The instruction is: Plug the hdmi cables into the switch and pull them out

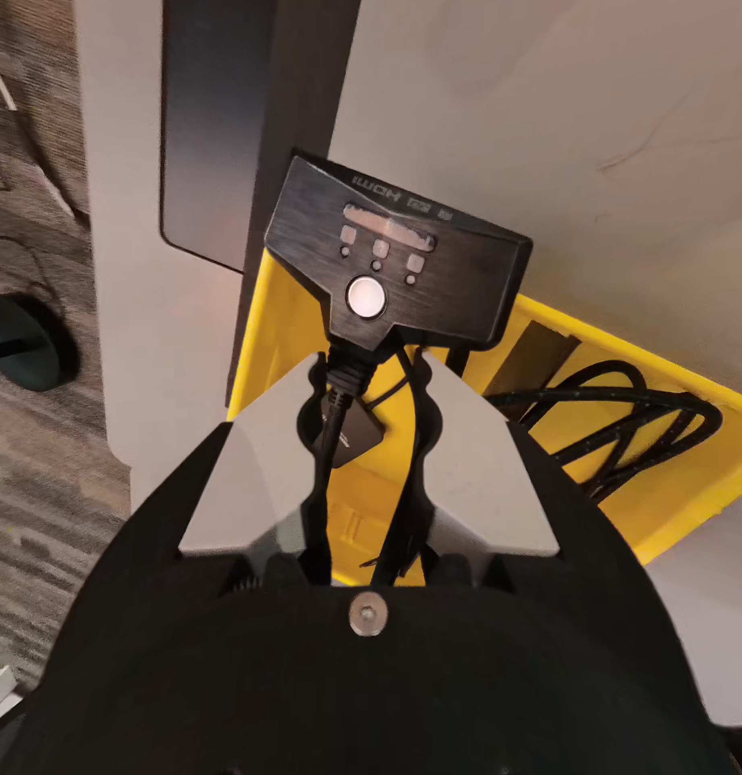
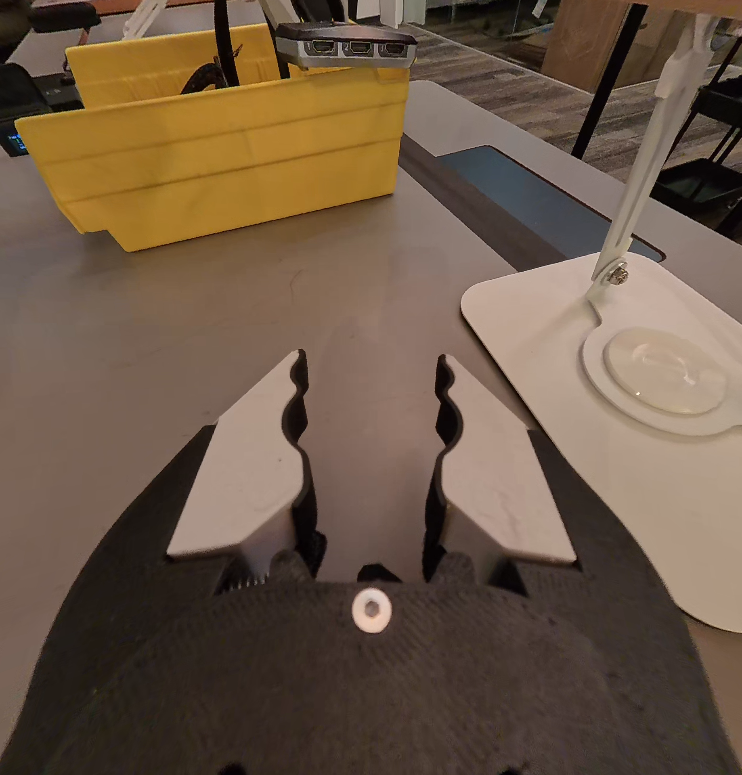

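The black HDMI switch [image 1: 386,260] has a round silver button and is held in the air above the yellow bin [image 1: 277,318]. My left gripper [image 1: 371,358] is shut on the switch's narrow cable end; its own black cable [image 1: 331,423] hangs down between the fingers. In the right wrist view the switch [image 2: 348,46] hovers over the bin [image 2: 218,167] with three empty ports facing me. Coiled black HDMI cables [image 1: 621,432] lie in the bin and also show in the right wrist view [image 2: 218,63]. My right gripper [image 2: 371,356] is open and empty, low over the grey table [image 2: 235,318].
A small black box [image 1: 356,436] lies in the bin under the switch. A white stand base [image 2: 549,377] with a slanted white arm [image 2: 642,167] sits on the table to my right. A dark inset panel [image 2: 528,197] runs along the table's far right. Carpet lies beyond the table edge. My right fingertips sit around 30 centimeters from my left ones.
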Motion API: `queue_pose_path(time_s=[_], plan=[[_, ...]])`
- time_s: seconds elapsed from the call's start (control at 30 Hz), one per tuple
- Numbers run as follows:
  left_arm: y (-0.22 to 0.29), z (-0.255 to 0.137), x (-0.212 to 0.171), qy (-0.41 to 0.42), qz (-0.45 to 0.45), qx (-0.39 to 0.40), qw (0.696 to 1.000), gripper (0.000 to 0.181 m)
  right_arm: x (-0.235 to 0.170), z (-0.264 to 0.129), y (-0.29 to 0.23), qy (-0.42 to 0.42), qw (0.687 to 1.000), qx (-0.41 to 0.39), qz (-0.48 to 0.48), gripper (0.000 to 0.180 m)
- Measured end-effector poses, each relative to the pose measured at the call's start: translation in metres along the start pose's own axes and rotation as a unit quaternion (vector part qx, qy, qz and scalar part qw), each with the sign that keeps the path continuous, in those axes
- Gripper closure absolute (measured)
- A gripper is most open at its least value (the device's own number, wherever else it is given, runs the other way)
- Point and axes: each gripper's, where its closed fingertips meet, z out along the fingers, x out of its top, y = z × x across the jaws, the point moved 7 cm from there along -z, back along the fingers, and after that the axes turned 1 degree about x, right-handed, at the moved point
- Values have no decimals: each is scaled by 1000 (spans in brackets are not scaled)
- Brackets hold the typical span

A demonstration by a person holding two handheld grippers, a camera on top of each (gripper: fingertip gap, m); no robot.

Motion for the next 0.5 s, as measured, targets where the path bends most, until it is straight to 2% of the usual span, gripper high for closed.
queue_pose_path(time_s=[0.2,0.33,0.5], plan=[[-2,7,5,-27,17,-17,999,148,-1,1,0,-3,1000,1,-2,120],[-4,-6,2,-33,20,3,999,155,-1,1,0,-4,1000,3,-1,120],[-6,-29,-4,0,10,36,999,158,-1,1,0,-4,1000,3,0,120]])
